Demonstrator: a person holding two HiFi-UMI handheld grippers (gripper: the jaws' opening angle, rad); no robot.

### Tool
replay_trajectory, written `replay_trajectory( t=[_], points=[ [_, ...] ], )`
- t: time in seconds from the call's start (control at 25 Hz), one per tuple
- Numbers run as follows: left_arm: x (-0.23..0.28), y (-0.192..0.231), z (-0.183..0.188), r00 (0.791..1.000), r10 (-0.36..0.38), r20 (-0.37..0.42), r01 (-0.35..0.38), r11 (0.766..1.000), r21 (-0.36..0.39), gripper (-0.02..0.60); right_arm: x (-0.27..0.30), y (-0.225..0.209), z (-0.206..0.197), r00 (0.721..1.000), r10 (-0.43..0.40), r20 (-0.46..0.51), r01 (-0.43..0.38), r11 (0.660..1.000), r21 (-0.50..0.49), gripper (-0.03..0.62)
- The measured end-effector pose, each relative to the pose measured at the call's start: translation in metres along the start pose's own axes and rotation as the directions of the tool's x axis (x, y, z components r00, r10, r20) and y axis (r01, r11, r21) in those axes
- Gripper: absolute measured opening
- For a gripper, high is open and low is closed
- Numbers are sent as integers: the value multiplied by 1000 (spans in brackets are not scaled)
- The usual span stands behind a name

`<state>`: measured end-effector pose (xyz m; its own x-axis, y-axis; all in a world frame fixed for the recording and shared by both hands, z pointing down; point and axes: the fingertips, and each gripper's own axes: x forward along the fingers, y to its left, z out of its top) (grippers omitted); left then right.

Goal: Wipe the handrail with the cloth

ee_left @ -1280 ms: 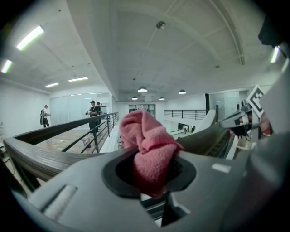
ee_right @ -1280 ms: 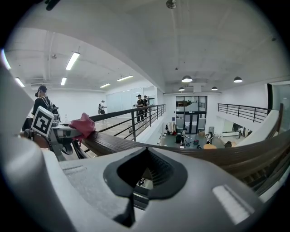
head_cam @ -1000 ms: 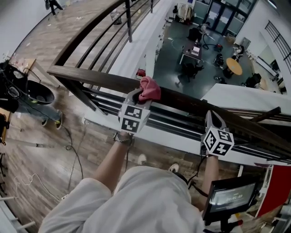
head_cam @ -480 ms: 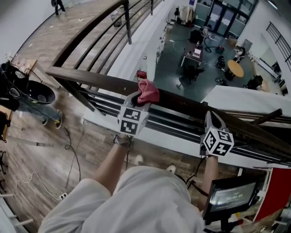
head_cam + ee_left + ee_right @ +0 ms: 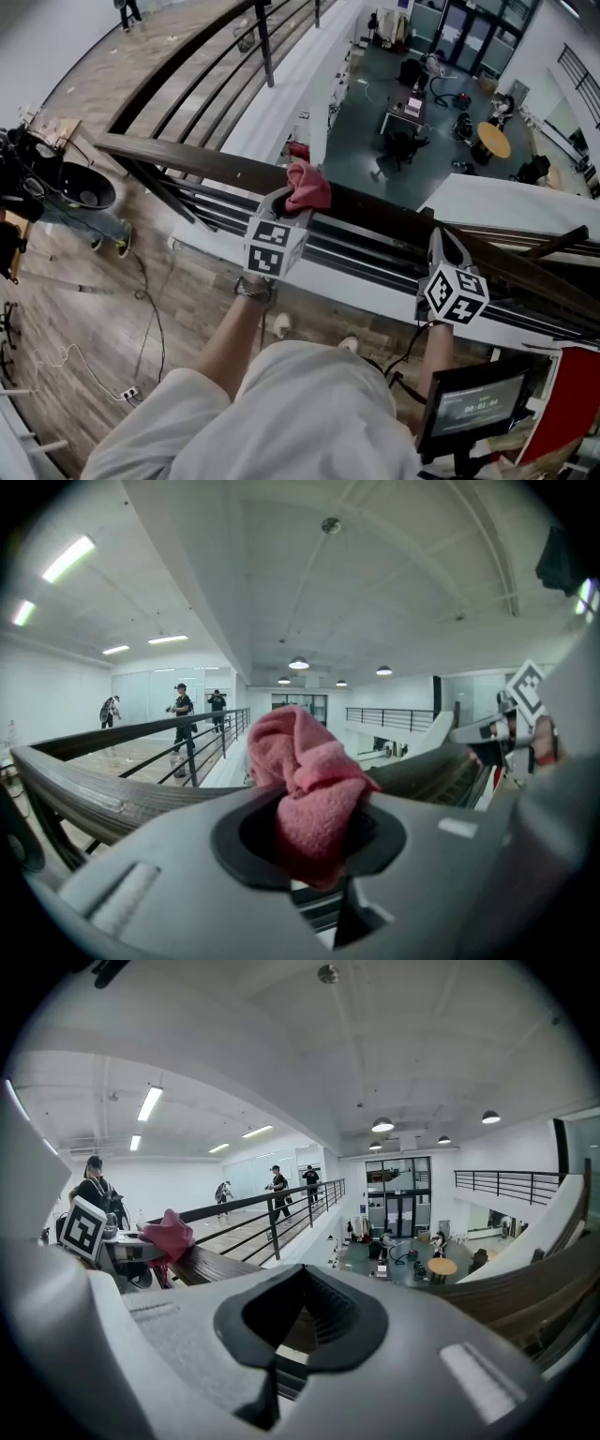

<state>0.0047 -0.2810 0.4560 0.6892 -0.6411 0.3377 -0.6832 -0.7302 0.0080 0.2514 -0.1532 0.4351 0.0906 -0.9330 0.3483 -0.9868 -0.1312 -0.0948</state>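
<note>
Pink fleecy cloth (image 5: 307, 186) sits bunched on top of the dark wooden handrail (image 5: 178, 157), about the middle of its straight run. The left gripper (image 5: 289, 201) pinches it. In the left gripper view the cloth (image 5: 312, 778) fills the oval gap between the jaws, and a loose fold stands up above them. The jaws press on it from both sides, and the handrail (image 5: 103, 794) runs off to the left behind them.

The right gripper (image 5: 440, 242) is further along the rail toward its right end, well apart from the cloth, with its tip over the rail's near edge. I cannot tell whether it touches the wood. In the right gripper view its jaws are pressed together with nothing between them. The handrail (image 5: 192, 1262) leads away to the left, where the cloth (image 5: 167, 1234) shows small on the rail top.

Beyond the rail's far edge, a lower floor shows a round orange table (image 5: 494, 141). A dark screen (image 5: 464, 409) stands at the lower right, beside the person's pale shirt (image 5: 281, 417).
</note>
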Motion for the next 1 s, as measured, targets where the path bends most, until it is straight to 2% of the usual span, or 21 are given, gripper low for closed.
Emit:
replay_trajectory(
  t=[0.24,0.48,0.72,0.88,1.0],
  points=[
    [9,-31,3,1000,11,3,-11,1000,-1,97,-11,-31,2,1000,4,7,-3,1000,-27,2],
    [14,-51,7,999,43,32,-43,999,-17,97,-21,-58,-4,1000,23,-10,-23,1000,-11,2],
    [15,-61,6,999,54,-5,-54,998,35,97,-26,-75,-13,999,23,-39,-23,1000,11,2],
    [14,-67,8,999,34,-23,-33,998,56,97,-26,-82,-16,999,-1,-50,2,1000,25,2],
    [15,-72,6,999,25,-46,-20,995,99,97,-29,-83,-14,998,-19,-54,20,1000,18,2]
  ],
)
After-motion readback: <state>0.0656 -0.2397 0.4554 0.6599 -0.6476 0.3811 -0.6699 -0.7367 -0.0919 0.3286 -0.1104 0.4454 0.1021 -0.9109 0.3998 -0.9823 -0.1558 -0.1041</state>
